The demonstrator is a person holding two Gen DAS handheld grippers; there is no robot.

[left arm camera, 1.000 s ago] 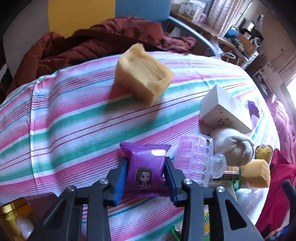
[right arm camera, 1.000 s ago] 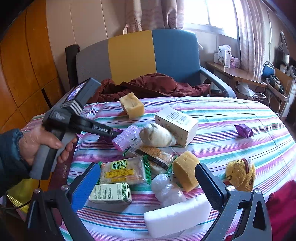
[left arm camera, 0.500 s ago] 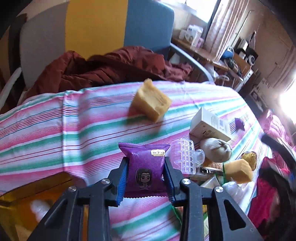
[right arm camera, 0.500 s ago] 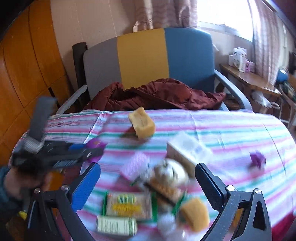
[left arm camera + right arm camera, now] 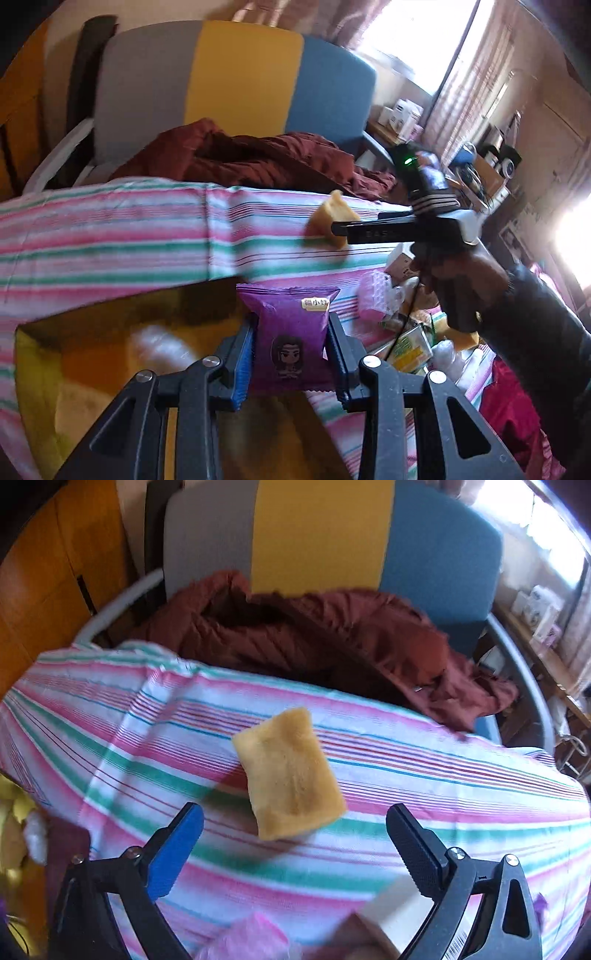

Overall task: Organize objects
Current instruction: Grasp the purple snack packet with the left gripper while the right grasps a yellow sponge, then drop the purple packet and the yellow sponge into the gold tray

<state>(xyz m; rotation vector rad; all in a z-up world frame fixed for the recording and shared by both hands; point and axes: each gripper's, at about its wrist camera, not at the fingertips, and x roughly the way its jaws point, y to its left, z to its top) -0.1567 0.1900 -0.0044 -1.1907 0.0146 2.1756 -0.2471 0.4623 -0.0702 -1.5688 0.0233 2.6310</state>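
Over the yellow box (image 5: 92, 354): left tool (image 5: 291, 360) clenched on purple packet (image 5: 291, 332).
Right tool (image 5: 293, 845): released, jaws just narrowing, empty, above sponge (image 5: 288, 771) on counter (image 5: 443, 775).

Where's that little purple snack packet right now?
The purple snack packet is pinched in the left tool, low in the left camera's view, over a yellow box at the edge of the striped tablecloth.
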